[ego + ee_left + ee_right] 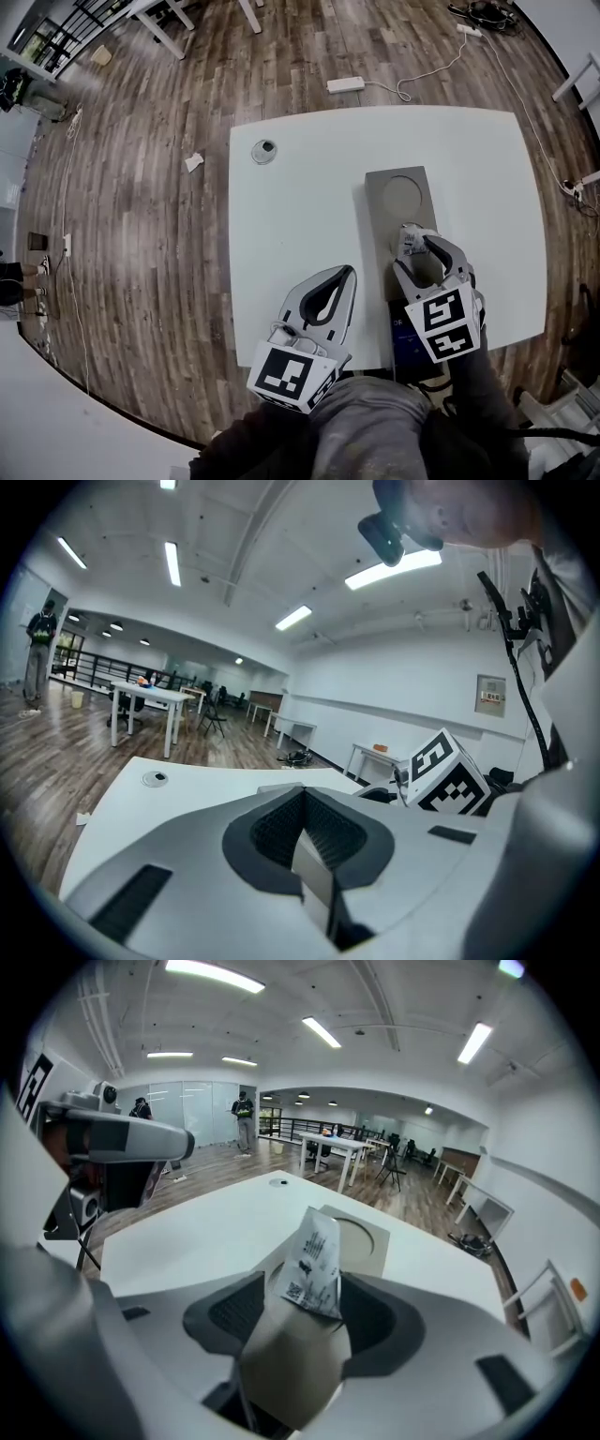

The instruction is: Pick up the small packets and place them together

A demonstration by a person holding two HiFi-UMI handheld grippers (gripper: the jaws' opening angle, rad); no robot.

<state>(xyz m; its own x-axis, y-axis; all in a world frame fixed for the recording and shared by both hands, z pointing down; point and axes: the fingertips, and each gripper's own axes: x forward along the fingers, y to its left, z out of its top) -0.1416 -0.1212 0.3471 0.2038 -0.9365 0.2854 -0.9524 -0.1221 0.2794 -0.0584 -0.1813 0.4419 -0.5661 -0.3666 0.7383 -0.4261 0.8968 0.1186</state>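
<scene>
Packet (314,1258) between parted right gripper (304,1276) fingers (233,1307)

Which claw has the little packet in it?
The right claw: a white printed packet stands between its open jaws. The left claw has its jaws together with nothing between them.

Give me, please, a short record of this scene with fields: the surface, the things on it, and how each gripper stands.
surface: white table
on the table: flat grey rectangular board with a round recess; small round grey grommet
packet: small white flat packet with black print, upright, at the board's near end
right gripper: jaws apart, the packet between them
left gripper: jaws together, nothing between them, over the table's near part
</scene>
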